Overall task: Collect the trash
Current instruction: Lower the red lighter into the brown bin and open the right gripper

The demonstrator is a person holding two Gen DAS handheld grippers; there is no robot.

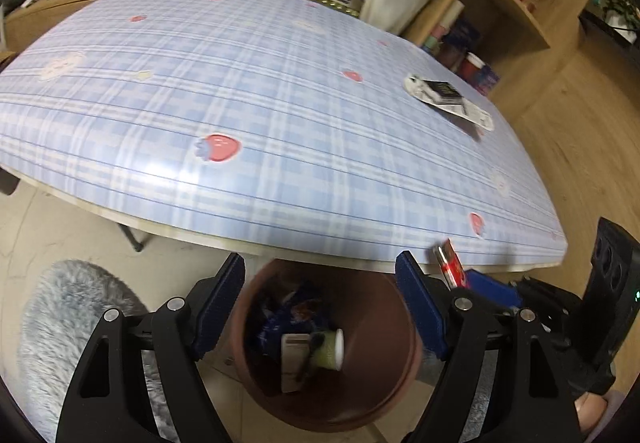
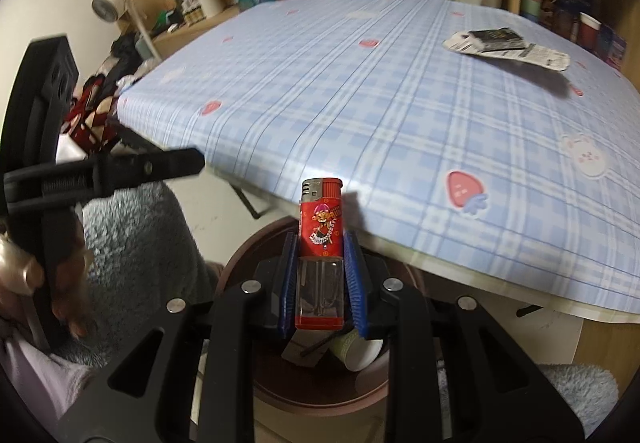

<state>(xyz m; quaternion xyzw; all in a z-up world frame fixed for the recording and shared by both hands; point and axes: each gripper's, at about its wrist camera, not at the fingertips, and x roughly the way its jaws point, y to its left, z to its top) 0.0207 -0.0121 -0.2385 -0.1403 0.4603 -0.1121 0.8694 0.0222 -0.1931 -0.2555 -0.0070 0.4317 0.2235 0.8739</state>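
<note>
My right gripper (image 2: 320, 239) is shut on a red lighter (image 2: 321, 227) and holds it upright above a brown trash bin (image 2: 248, 255) beside the table's near edge. The lighter (image 1: 450, 263) also shows at the right of the left wrist view. My left gripper (image 1: 320, 275) is open and empty, its fingers on either side of the bin's (image 1: 400, 387) mouth from above. The bin holds a green paper cup (image 1: 330, 349), a white card and blue wrappers. A black and white wrapper (image 1: 448, 95) lies on the table's far right; it also shows in the right wrist view (image 2: 504, 43).
The table (image 1: 240, 83) has a blue plaid cloth with strawberries. A grey fluffy rug (image 1: 64, 323) lies on the floor at the left. Wooden shelves (image 1: 520, 15), boxes and flower pots (image 1: 392, 3) stand behind the table.
</note>
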